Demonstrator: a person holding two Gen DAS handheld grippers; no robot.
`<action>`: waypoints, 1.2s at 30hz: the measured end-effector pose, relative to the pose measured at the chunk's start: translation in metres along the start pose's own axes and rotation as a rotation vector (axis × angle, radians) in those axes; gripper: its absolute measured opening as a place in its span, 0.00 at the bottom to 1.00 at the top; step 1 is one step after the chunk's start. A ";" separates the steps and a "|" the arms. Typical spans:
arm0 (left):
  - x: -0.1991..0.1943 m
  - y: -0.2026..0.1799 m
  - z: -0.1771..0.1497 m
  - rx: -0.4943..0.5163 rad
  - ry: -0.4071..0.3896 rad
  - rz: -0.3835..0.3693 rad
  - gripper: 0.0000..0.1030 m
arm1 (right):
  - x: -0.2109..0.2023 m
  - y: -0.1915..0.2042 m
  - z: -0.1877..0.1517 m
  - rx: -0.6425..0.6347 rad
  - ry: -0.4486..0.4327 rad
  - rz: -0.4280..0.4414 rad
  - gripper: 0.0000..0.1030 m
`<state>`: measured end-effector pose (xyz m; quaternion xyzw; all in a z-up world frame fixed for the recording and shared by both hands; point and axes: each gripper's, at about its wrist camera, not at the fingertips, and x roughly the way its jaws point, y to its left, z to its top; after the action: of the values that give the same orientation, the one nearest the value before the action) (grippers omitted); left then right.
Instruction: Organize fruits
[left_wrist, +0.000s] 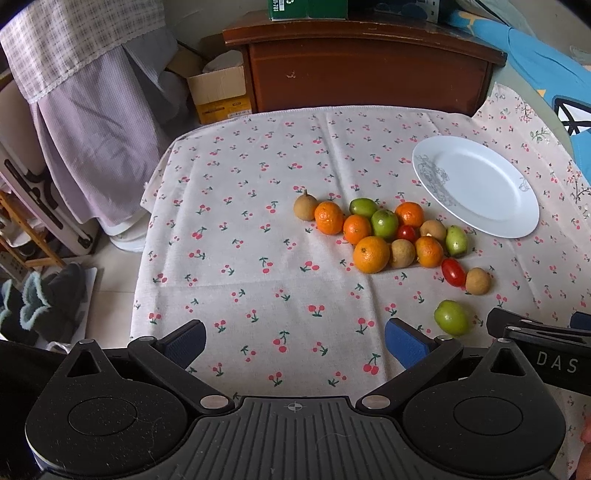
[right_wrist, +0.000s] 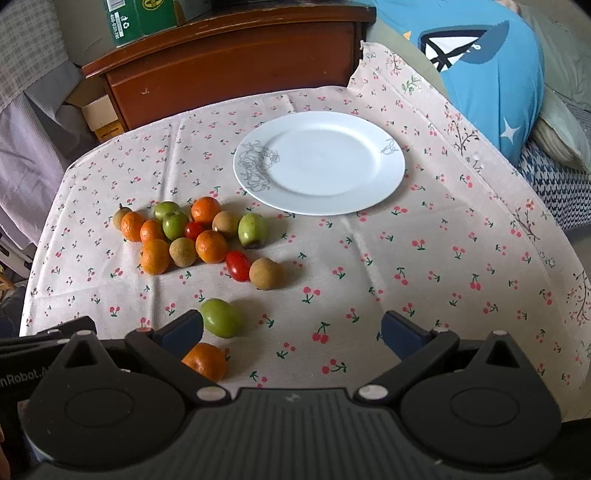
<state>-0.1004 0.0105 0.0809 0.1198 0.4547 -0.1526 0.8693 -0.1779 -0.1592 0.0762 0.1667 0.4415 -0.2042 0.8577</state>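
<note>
Left claw (left_wrist: 295, 341) wide, holding nothing | right claw (right_wrist: 291, 332) wide, holding nothing | fruit cluster (right_wrist: 192, 234) mid-left of right view on surface | white plate (right_wrist: 388, 181) upper centre, bare | stray green fruit (right_wrist: 221, 317) by right claw's left finger

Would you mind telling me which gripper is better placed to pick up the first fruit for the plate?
Probably the right gripper: it is open, the lone green fruit lies just off its fingertip, and the plate is straight ahead. The left gripper, also open, faces bare cloth.
</note>
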 end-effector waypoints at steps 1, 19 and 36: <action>0.000 0.000 0.000 0.000 0.000 0.001 1.00 | 0.000 0.000 0.000 -0.001 0.001 -0.002 0.99; 0.003 0.002 -0.001 -0.018 0.008 -0.016 1.00 | 0.001 0.003 0.001 -0.024 -0.010 -0.020 0.99; -0.002 -0.003 -0.009 -0.014 0.006 -0.018 1.00 | -0.003 0.000 -0.005 -0.045 -0.025 -0.028 0.99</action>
<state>-0.1094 0.0110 0.0773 0.1101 0.4595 -0.1569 0.8672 -0.1830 -0.1559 0.0756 0.1386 0.4374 -0.2082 0.8638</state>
